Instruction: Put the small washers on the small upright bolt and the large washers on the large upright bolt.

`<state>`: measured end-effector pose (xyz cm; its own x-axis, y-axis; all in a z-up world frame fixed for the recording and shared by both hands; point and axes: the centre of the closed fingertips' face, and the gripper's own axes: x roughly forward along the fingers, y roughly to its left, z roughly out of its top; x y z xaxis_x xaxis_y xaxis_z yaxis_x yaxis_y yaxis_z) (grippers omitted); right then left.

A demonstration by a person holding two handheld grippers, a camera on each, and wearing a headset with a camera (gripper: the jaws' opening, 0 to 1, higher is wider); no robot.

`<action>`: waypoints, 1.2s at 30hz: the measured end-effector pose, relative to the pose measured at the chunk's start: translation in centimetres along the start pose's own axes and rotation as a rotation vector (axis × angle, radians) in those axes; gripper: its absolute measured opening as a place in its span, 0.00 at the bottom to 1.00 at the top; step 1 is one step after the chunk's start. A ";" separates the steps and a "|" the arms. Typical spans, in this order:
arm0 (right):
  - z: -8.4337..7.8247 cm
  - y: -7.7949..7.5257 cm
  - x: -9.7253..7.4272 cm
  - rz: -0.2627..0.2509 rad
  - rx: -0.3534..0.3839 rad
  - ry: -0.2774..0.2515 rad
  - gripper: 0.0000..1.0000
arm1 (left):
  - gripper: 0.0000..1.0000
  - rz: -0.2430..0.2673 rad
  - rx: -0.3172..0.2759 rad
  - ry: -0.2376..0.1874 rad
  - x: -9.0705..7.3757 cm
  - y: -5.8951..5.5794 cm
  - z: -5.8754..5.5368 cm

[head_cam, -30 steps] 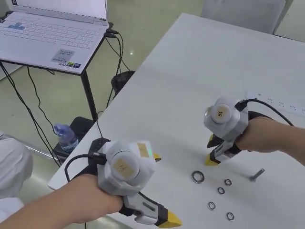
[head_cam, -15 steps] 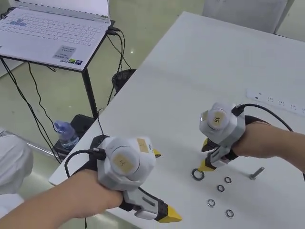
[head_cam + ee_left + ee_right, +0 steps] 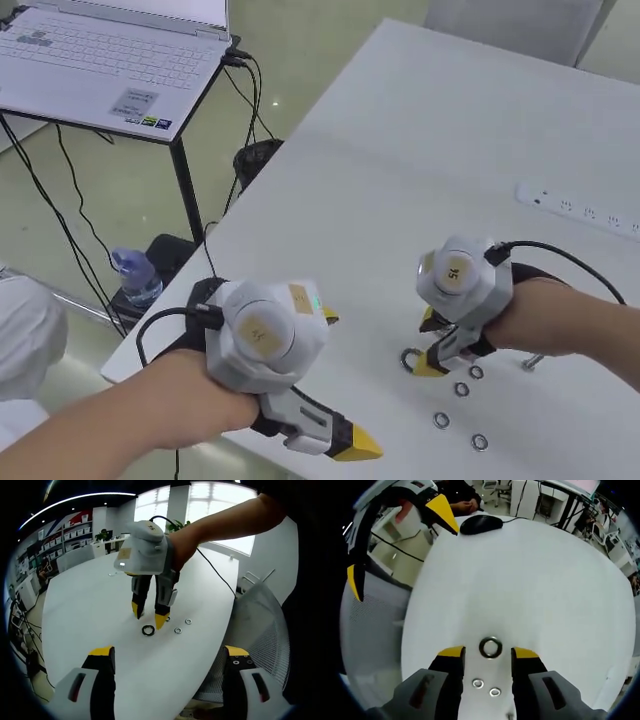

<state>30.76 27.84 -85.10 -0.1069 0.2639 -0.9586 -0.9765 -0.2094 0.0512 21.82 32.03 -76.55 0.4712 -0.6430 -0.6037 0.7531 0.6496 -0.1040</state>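
The white table (image 3: 400, 150) was spread beneath both grippers, and an open white laptop (image 3: 100, 60) on a black stand was seen well beyond the left gripper (image 3: 345, 385), off the table. That gripper was gripped in a fist over the table's near edge, its yellow-tipped jaws spread wide and empty. The right gripper (image 3: 427, 343) was tilted steeply down, its jaws parted with nothing grasped and its tips close to the tabletop. The large dark metal ring washer (image 3: 490, 647) lay flat just ahead of those tips, between them. Small silver washers (image 3: 441, 420) lay scattered just behind the right gripper's tips.
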 end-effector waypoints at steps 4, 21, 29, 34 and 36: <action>-0.2 0.0 0.7 -0.006 0.001 0.001 0.38 | 0.90 -0.001 -0.011 0.003 0.0 0.0 -0.1; -1.1 -0.8 2.5 -0.052 0.014 0.027 0.36 | 0.90 -0.004 0.021 0.045 0.2 0.2 -1.6; -1.2 -0.7 2.5 -0.061 0.006 0.020 0.35 | 0.88 -0.007 0.022 0.041 0.2 0.3 -1.5; -1.2 -0.6 2.4 -0.059 -0.003 0.011 0.33 | 0.86 -0.010 0.017 0.044 0.1 0.2 -1.6; -1.2 -0.5 2.4 -0.059 0.003 0.011 0.32 | 0.86 -0.012 0.015 0.047 0.1 0.1 -1.7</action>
<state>31.23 27.49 -87.79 -0.0466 0.2650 -0.9631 -0.9815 -0.1912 -0.0051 21.15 32.73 -77.97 0.4403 -0.6306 -0.6392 0.7656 0.6356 -0.0997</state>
